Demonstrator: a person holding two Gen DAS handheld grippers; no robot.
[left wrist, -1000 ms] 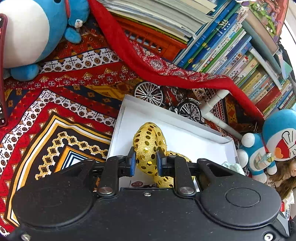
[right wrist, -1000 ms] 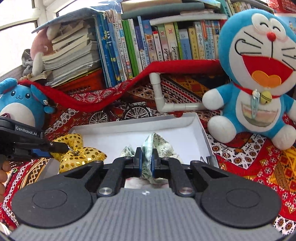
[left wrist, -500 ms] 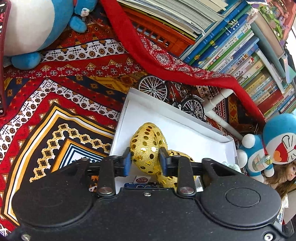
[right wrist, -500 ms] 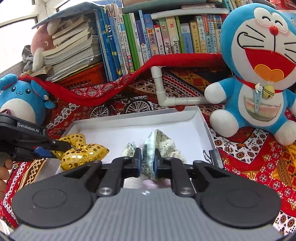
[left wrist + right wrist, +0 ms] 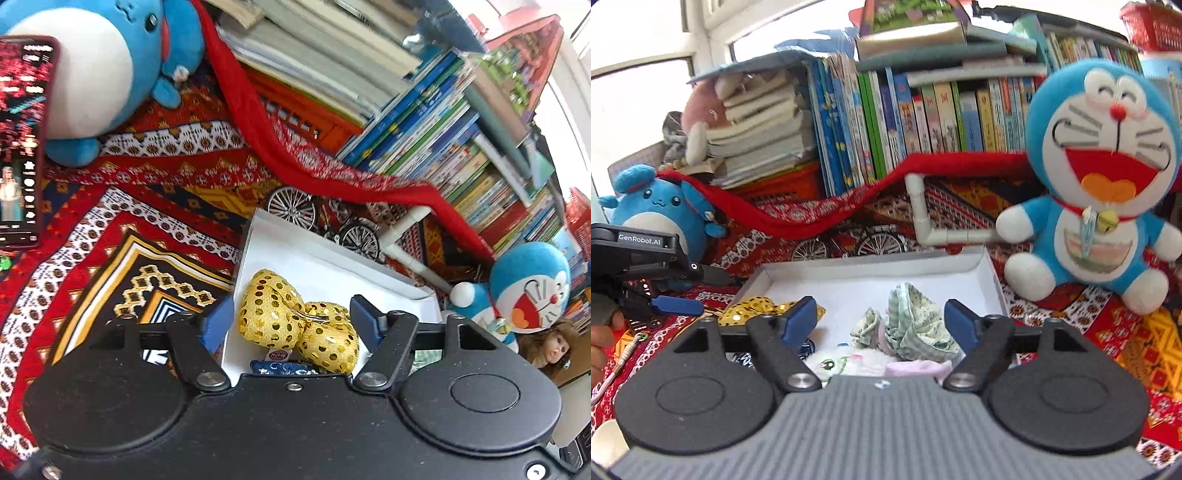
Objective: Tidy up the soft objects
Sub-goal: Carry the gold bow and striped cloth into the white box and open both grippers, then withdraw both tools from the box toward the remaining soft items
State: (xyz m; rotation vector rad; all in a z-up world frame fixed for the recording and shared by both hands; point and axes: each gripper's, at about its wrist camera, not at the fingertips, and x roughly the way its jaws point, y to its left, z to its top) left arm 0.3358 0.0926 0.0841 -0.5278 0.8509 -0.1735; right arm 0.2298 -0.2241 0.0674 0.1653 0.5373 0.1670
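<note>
A gold sequined bow (image 5: 295,325) lies in the white box (image 5: 332,258) at its near left corner. My left gripper (image 5: 291,323) hangs just above it, jaws opening, pads clear of the bow on both sides. In the right wrist view a green floral fabric scrunchie (image 5: 916,325) rests in the white box (image 5: 871,266), with the gold bow (image 5: 757,308) at the left. My right gripper (image 5: 881,321) is above the scrunchie, jaws opening wide, pads off the cloth. A white plush item (image 5: 842,363) and pink cloth (image 5: 916,367) lie nearer.
A big blue cat plush (image 5: 1100,177) sits right of the box, a round blue plush (image 5: 653,206) at the left. Model bicycle (image 5: 849,242), white pipe (image 5: 923,214), red cloth and book rows stand behind. A phone (image 5: 22,140) lies left. A person's fingers (image 5: 602,332) hold the left gripper.
Both grippers let go and opened: the left released the gold bow, the right released the floral scrunchie. Both drew back and up from the box, where the items stay.
</note>
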